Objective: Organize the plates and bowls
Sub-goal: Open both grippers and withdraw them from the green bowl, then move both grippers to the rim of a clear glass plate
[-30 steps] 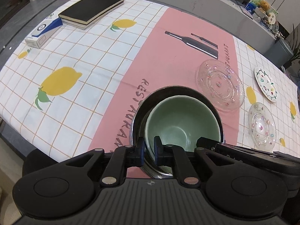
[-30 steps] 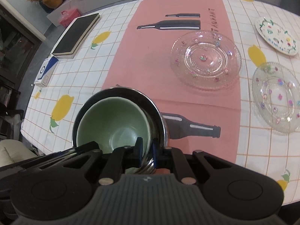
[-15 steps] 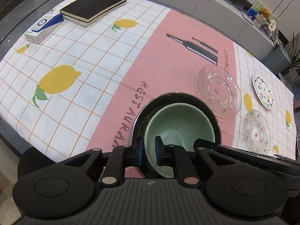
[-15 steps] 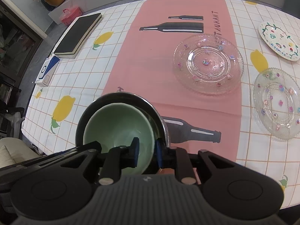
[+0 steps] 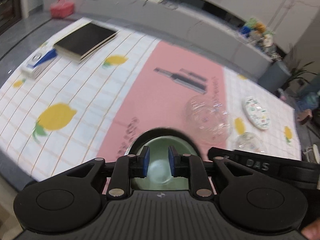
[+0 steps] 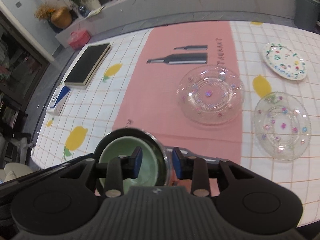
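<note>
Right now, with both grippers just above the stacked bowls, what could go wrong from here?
1. The green bowl sits off-centre in the dark metal bowl, so a knock could rock the stack.
2. The right gripper, its jaws just opened, has a finger on each side of both bowls' rims, so a sideways move could drag them.
3. The clear glass plate lies just beyond, and the left-wrist view is blurred by motion; a fast reach could clip it.

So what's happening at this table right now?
A person with a gripper in each hand has nested the green bowl in the dark metal bowl. Both the left gripper and right gripper have just been opening, jaws now clear of the rims. Two glass plates and a painted plate lie unstacked.
</note>
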